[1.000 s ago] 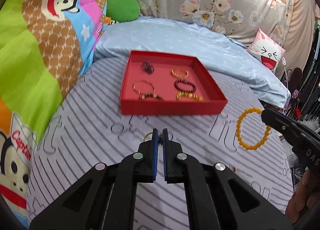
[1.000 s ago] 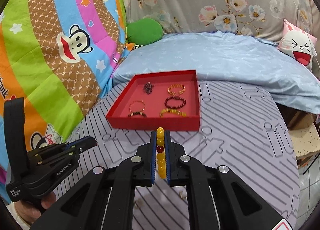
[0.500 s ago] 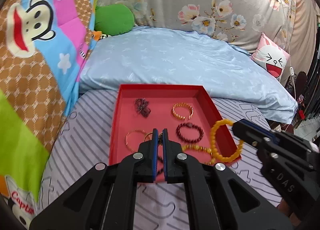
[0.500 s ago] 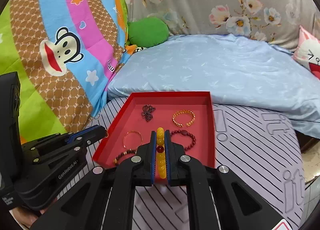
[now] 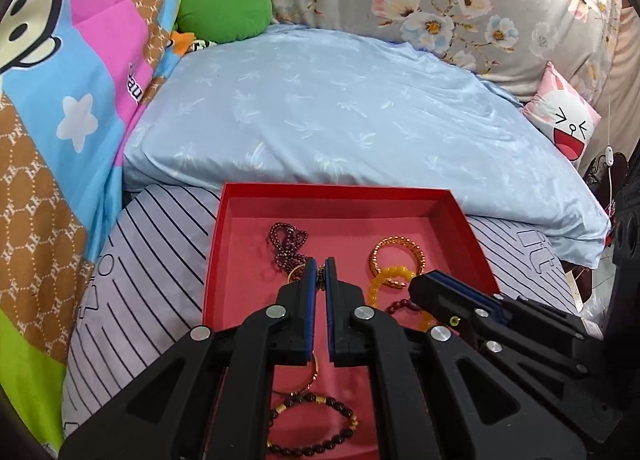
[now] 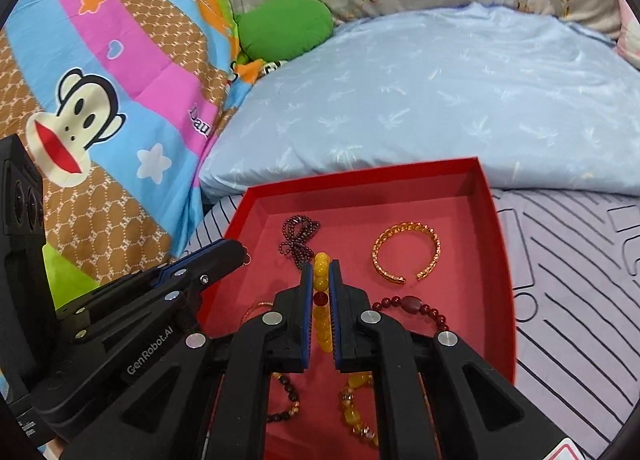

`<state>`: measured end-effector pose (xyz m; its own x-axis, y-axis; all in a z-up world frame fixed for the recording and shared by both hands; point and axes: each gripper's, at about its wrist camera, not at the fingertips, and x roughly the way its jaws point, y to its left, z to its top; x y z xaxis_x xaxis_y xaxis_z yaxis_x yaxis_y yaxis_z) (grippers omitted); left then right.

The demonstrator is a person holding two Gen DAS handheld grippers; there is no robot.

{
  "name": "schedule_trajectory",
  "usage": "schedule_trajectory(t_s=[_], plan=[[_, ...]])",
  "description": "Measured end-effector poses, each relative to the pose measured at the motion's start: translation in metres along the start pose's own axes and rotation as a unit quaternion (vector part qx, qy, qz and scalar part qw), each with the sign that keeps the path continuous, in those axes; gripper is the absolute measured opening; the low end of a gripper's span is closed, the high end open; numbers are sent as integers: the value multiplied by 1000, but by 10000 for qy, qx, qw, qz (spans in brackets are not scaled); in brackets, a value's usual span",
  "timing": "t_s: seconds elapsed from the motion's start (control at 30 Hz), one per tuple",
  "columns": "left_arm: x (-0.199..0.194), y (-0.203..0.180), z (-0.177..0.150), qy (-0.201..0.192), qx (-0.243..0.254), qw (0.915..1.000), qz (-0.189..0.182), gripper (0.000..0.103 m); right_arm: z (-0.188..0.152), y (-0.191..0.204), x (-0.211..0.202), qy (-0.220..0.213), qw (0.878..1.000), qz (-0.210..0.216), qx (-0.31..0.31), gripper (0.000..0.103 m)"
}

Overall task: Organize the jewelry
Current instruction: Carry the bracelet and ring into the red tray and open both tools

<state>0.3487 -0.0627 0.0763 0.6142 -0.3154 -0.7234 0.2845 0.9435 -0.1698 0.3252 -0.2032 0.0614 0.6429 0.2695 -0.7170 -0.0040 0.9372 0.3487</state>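
**Both grippers over the tray, each carrying a piece**

Nearest, the right gripper (image 6: pixel 320 272) pinches a yellow bead bracelet (image 6: pixel 321 284), smooth glossy beads strung lengthwise between the pads, directly above the red tray (image 6: pixel 496 244). The left gripper (image 5: pixel 319 270) is pressed on what seems a thin gold ring (image 5: pixel 297 273), barely visible. Release looks like the next step for each. Beyond lie a dark bead strand (image 6: pixel 298 238) and a textured gold cuff (image 6: pixel 406 252), then the blue pillow (image 5: pixel 340 108).
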Motion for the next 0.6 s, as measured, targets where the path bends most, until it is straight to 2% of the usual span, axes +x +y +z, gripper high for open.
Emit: schedule_trajectory(t_s=[0.27, 0.4, 0.47, 0.53, 0.6], plan=[[39, 6, -6, 543, 16, 9984, 132, 5, -3, -9, 20, 292, 9968, -690, -266, 10], [42, 4, -12, 523, 63, 9982, 284, 6, -8, -8, 17, 184, 9944, -934, -468, 18], [39, 5, -14, 461, 6, 9983, 348, 20, -10, -8, 11, 67, 9939, -979, -499, 25], [33, 5, -15, 311, -38, 9985, 457, 45, -12, -6, 3, -21, 9936, -1000, -529, 30], [26, 3, -16, 136, -6, 9983, 569, 48, -13, -5, -2, -64, 9933, -1008, -566, 30]])
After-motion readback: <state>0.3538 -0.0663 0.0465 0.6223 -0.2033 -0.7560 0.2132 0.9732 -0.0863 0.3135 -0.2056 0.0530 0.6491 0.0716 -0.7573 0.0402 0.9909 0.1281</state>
